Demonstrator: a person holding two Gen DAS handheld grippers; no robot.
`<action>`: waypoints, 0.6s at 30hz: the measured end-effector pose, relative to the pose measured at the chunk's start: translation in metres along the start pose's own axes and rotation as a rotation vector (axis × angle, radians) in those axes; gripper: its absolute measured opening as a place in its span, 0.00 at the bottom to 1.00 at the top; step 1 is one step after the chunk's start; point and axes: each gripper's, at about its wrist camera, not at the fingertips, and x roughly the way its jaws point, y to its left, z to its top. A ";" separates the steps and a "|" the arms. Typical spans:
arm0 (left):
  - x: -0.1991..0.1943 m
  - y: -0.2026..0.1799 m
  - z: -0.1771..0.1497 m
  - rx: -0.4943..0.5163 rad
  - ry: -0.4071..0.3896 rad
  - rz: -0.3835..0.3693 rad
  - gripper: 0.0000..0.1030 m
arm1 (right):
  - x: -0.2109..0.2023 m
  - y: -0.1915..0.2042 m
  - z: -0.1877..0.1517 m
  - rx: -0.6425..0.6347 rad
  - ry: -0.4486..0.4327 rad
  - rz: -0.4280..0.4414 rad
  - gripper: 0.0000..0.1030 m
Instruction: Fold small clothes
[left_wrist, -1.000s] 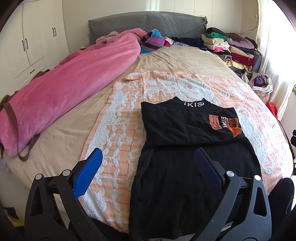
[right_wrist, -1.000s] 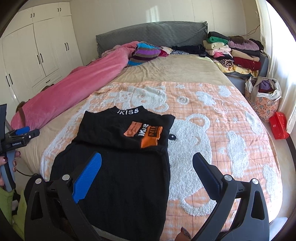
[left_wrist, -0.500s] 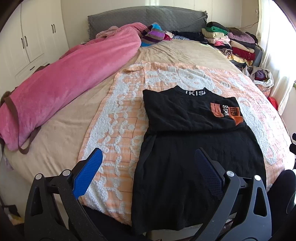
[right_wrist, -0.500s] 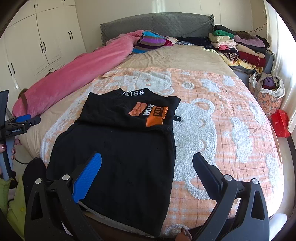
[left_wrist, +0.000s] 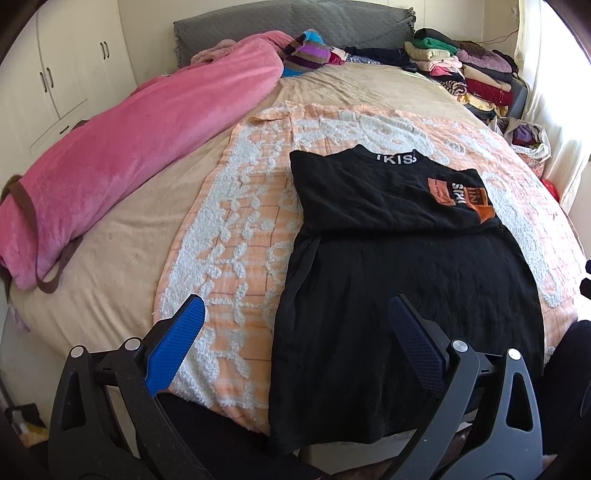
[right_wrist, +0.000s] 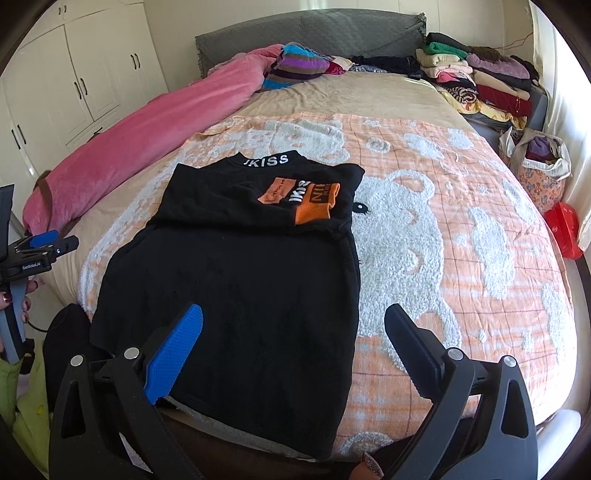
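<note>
Both hand-held grippers, left (left_wrist: 293, 319) and right (right_wrist: 291, 325), gape wide and empty above the black shirt (right_wrist: 240, 266) lying on the orange bear blanket (right_wrist: 443, 229). Only the right view shows a red box (right_wrist: 563, 229); the shirt's hem drops out of sight over the bed edge.

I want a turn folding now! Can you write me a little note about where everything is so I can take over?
Left gripper: open, empty, above the near bed edge.
Right gripper: open, empty, over the hem.
The black shirt lies flat on the orange bear blanket, collar far from you, hem hanging slightly off the near edge.
Done: sleeves tucked in across the chest.
Left: fold the bottom up toward the collar, probably once or twice.
</note>
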 end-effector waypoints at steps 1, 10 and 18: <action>0.001 0.001 -0.001 -0.001 0.003 0.002 0.91 | 0.001 -0.001 -0.001 0.005 0.001 -0.004 0.96; 0.012 0.002 -0.019 0.011 0.041 0.010 0.91 | 0.014 -0.003 -0.016 0.052 0.028 -0.027 0.96; 0.024 0.005 -0.031 -0.003 0.085 0.005 0.91 | 0.029 0.007 -0.032 0.061 0.074 -0.041 0.96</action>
